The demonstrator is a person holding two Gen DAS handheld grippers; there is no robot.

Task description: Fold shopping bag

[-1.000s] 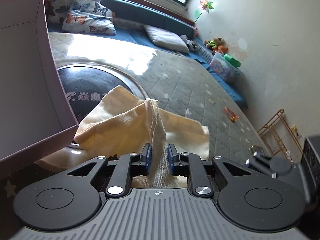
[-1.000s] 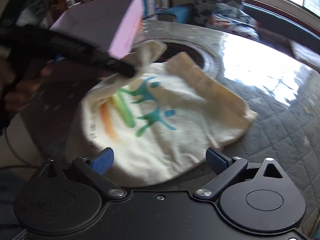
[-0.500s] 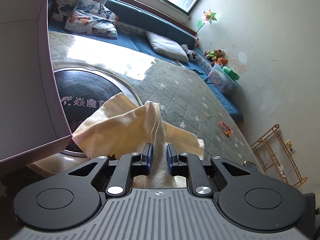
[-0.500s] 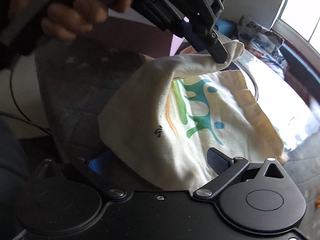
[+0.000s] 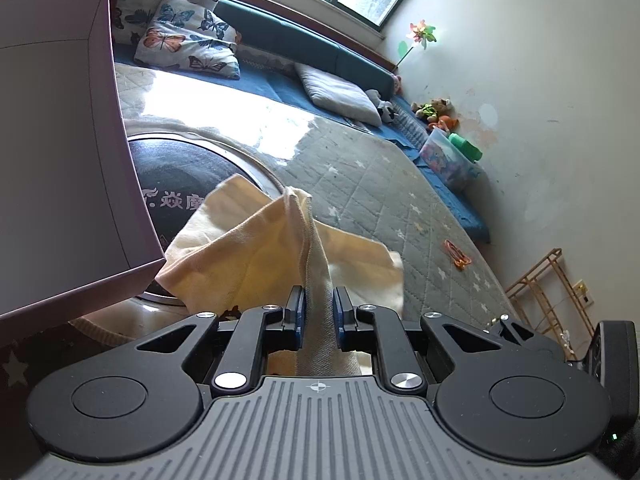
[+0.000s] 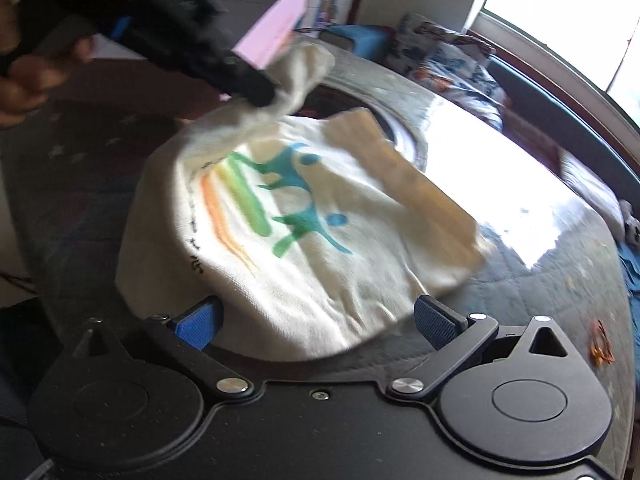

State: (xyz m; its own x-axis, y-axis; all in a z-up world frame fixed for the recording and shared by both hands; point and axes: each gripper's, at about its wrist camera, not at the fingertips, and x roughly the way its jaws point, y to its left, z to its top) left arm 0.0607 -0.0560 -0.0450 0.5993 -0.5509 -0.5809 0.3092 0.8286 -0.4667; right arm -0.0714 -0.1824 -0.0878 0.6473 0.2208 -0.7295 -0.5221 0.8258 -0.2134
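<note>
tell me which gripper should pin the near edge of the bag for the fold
Right. The right gripper is open and empty at the bag's near edge; the left gripper is shut on a lifted part.

Pink box (image 5: 60, 140) cut off at left edge, bag's near hem (image 6: 320, 332) blurred, hidden behind the right hand-held gripper (image 6: 316, 320)

**Around the room**

A grey quilted floor mat with pale stars (image 5: 372, 184) covers the floor, sun glaring on its far part. On it lies a round black mat with white lettering (image 5: 180, 168), partly under a mauve cardboard box (image 5: 60, 140). Along the far wall runs a teal padded bench (image 5: 304, 46) with butterfly-print pillows (image 5: 184, 36) and a plain grey pillow (image 5: 336, 92). Soft toys (image 5: 434, 110) and a clear plastic tub (image 5: 448, 158) sit in the corner beneath a paper pinwheel (image 5: 420, 34). A gold wire rack (image 5: 540, 284) leans by the wall.
</note>
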